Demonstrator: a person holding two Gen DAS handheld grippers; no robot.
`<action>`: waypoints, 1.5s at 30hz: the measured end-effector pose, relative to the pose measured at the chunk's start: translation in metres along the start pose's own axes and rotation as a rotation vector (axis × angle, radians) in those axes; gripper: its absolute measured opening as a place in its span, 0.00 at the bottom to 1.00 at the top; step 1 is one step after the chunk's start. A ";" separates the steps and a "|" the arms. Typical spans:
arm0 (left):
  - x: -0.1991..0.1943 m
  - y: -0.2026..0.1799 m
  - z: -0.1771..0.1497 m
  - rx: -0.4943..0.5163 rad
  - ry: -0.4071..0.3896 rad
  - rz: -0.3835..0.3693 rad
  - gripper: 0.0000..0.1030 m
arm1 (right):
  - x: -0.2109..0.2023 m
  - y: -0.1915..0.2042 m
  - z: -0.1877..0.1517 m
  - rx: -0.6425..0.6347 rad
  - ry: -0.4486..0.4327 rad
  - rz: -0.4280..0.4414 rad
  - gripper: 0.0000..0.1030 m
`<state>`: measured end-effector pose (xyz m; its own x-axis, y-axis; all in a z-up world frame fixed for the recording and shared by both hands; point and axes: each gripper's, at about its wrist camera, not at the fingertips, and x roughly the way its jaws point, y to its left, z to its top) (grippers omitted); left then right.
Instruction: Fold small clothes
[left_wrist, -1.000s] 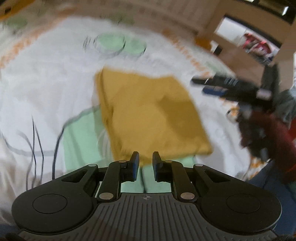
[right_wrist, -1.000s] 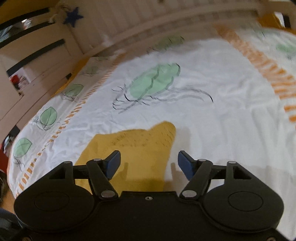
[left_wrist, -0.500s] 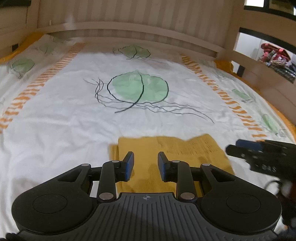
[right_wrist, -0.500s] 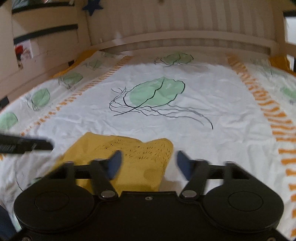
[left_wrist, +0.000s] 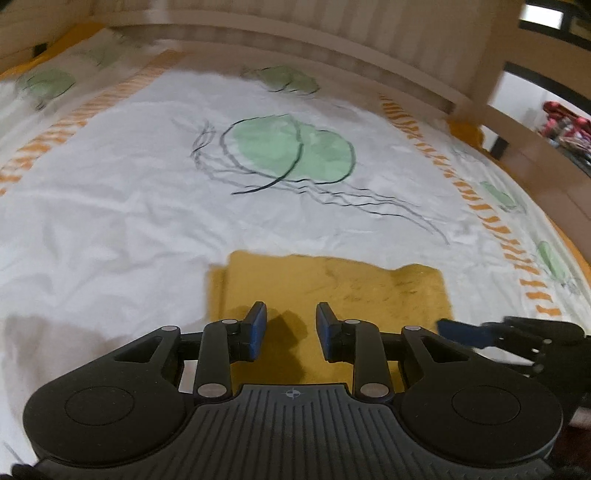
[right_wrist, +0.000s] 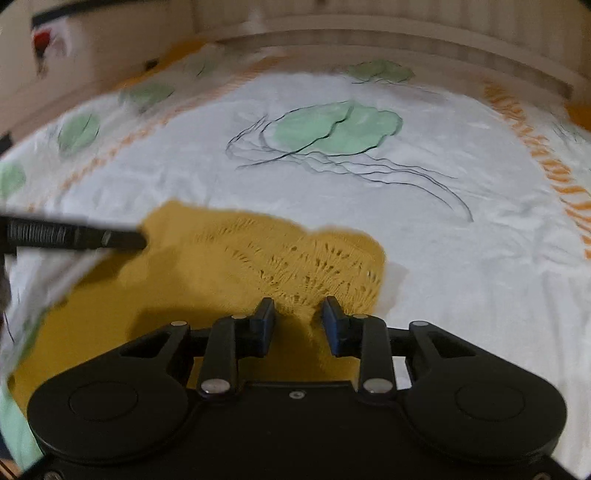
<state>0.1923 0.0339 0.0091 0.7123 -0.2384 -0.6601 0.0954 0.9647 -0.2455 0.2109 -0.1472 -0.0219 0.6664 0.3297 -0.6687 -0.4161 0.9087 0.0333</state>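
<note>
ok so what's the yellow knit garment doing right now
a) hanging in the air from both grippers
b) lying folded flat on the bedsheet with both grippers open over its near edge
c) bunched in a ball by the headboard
b: the yellow garment lies flat on the bedsheet, and the left gripper and right gripper both show open jaws above its near edge, gripping nothing.

Near edge of the mustard knit (right_wrist: 229, 280) — behind the right gripper (right_wrist: 298, 314); bedspread's (right_wrist: 461, 258) far corners blurred.
</note>
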 end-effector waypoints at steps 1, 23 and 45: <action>0.002 -0.003 0.001 0.005 0.000 -0.008 0.30 | 0.000 0.007 0.000 -0.044 -0.001 -0.011 0.40; -0.037 0.003 -0.042 -0.009 0.050 0.066 0.31 | -0.041 -0.004 -0.015 0.030 -0.044 -0.009 0.78; -0.101 -0.011 -0.120 -0.050 -0.007 0.099 0.45 | -0.107 -0.005 -0.096 0.239 0.001 -0.009 0.99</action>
<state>0.0358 0.0338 -0.0071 0.7212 -0.1416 -0.6781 -0.0099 0.9767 -0.2144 0.0822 -0.2121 -0.0218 0.6687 0.3210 -0.6707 -0.2517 0.9465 0.2020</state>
